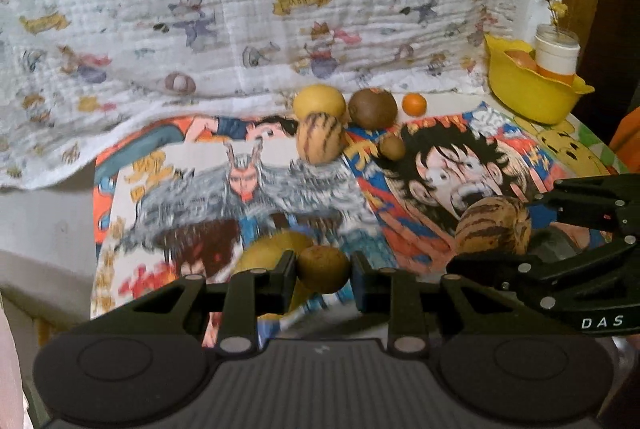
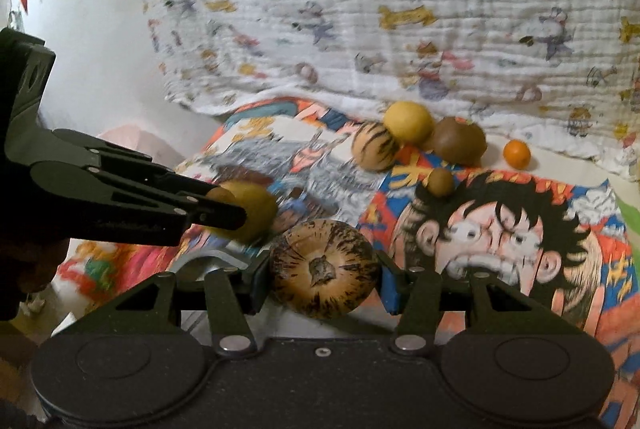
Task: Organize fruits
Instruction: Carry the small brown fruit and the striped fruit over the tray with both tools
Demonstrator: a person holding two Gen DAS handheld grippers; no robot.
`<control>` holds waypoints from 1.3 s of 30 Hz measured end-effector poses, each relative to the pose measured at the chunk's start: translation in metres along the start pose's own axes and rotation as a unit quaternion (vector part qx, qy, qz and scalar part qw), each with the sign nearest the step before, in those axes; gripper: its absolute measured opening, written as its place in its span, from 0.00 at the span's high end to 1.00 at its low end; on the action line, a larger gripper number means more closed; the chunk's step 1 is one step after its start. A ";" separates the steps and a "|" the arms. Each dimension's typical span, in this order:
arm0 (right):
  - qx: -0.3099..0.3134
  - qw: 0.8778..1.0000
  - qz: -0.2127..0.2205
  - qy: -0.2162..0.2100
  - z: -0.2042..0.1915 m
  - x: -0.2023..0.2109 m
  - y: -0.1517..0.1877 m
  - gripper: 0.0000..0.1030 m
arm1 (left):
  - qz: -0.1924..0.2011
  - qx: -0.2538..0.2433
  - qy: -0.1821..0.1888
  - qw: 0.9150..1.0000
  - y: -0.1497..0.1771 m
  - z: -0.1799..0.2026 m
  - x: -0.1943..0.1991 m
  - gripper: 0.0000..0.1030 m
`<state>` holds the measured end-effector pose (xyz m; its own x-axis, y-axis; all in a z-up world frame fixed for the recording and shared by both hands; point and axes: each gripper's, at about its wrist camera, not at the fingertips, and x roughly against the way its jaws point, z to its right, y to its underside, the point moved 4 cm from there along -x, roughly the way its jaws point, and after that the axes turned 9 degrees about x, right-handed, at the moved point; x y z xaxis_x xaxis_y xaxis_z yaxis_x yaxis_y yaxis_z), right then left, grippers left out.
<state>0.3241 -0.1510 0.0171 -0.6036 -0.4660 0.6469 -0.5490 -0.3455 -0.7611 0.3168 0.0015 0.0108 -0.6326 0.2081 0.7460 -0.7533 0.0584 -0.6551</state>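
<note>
My left gripper [image 1: 323, 269] is shut on a small brown fruit [image 1: 323, 269], held between both pads above the comic-print cloth [image 1: 208, 189]. Just behind it is a yellow-green fruit [image 1: 272, 251]; whether it rests on the cloth I cannot tell. My right gripper [image 2: 324, 269] is shut on a round striped melon [image 2: 324, 269], its stem end facing the camera. In the left wrist view this melon [image 1: 494, 227] hangs at the right. At the cloth's far edge sit a yellow fruit [image 1: 319, 103], a second striped melon [image 1: 320, 142], a big brown fruit [image 1: 373, 108], a small orange [image 1: 414, 104] and a tiny brown fruit [image 1: 392, 147].
A yellow bowl [image 1: 532, 93] with orange things in it stands at the back right, next to a white jar [image 1: 557, 53] holding dried yellow flowers. A white printed blanket [image 1: 240, 9] hangs behind the table. The two grippers are close together, side by side.
</note>
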 end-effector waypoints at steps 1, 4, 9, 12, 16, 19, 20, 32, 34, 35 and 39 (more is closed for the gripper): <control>0.000 1.000 -0.002 -0.002 -0.003 0.002 0.003 0.47 | -0.001 0.002 0.000 1.000 0.004 0.001 0.003 0.70; 0.003 1.000 -0.012 -0.010 -0.012 0.008 0.012 0.47 | -0.006 0.010 0.002 1.000 0.017 0.003 0.010 0.70; 0.013 0.999 -0.033 -0.027 -0.026 0.014 0.026 0.47 | -0.011 0.010 -0.002 1.000 0.037 0.006 0.020 0.70; 0.015 0.999 -0.040 -0.029 -0.031 0.017 0.032 0.47 | -0.016 0.015 -0.004 1.000 0.048 0.006 0.025 0.70; 0.006 0.999 -0.045 -0.026 -0.033 0.020 0.039 0.47 | -0.023 0.021 -0.006 1.000 0.061 0.007 0.029 0.70; 0.002 0.998 -0.051 -0.025 -0.033 0.021 0.044 0.47 | -0.028 0.021 -0.006 0.999 0.070 0.008 0.030 0.70; 0.002 0.998 -0.054 -0.024 -0.033 0.021 0.045 0.47 | -0.029 0.022 -0.006 0.999 0.072 0.008 0.031 0.70; -0.018 0.997 -0.072 -0.026 -0.029 0.019 0.052 0.47 | -0.044 0.026 -0.005 0.999 0.089 0.008 0.028 0.69; -0.018 0.997 -0.073 -0.026 -0.029 0.018 0.052 0.47 | -0.046 0.025 -0.004 0.999 0.090 0.009 0.027 0.69; -0.019 0.997 -0.073 -0.026 -0.030 0.018 0.052 0.47 | -0.048 0.024 -0.004 0.999 0.091 0.009 0.027 0.69; -0.026 0.996 -0.077 -0.029 -0.029 0.015 0.052 0.47 | -0.051 0.021 -0.005 0.998 0.094 0.010 0.025 0.69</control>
<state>0.2696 -0.1523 -0.0117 -0.4759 -0.4569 0.7515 -0.6629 -0.3751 -0.6479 0.2284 0.0025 -0.0311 -0.5534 0.1927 0.8103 -0.8210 0.0379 -0.5697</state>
